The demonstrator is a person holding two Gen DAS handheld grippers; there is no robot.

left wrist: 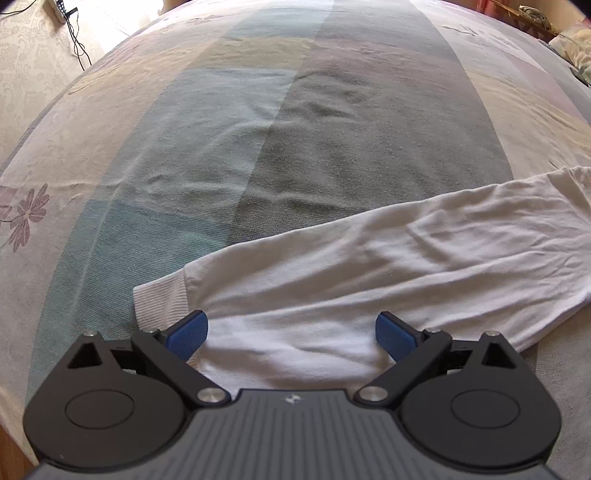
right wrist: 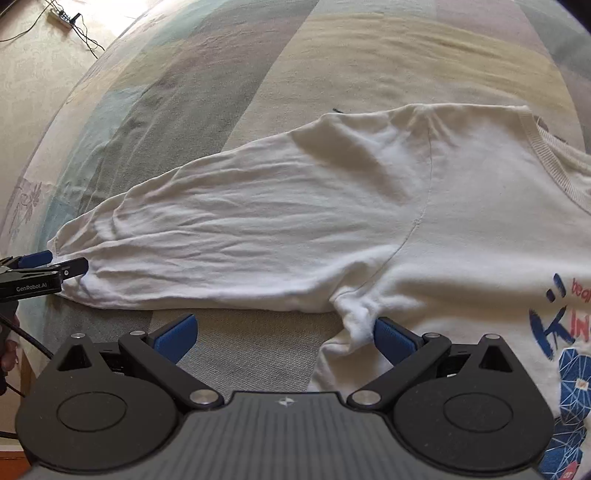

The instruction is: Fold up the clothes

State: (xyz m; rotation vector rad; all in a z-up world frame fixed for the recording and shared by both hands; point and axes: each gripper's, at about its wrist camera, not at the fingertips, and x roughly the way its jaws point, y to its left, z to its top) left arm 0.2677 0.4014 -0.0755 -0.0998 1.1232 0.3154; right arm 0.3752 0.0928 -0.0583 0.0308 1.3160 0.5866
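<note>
A white long-sleeved shirt [right wrist: 461, 206] lies flat on the bed, its blue and red print [right wrist: 569, 354] at the right edge. Its sleeve [right wrist: 229, 229] stretches out to the left. My right gripper [right wrist: 284, 334] is open just in front of the armpit, with the bunched underarm fabric [right wrist: 354, 314] touching its right finger. In the left wrist view the sleeve [left wrist: 369, 266] ends in a ribbed cuff [left wrist: 159, 299]. My left gripper [left wrist: 291, 334] is open, low over the sleeve beside the cuff, with white cloth between its fingers. The left gripper [right wrist: 62, 263] also shows at the sleeve's end.
The bedsheet [left wrist: 258, 129] has wide pastel stripes and a flower print [left wrist: 26, 218] on its left side. A power strip [right wrist: 61, 16] with cables lies on the floor beyond the bed's far left corner. Cluttered items [left wrist: 535, 18] sit at the far right. A hand [right wrist: 7, 354] shows at the left edge.
</note>
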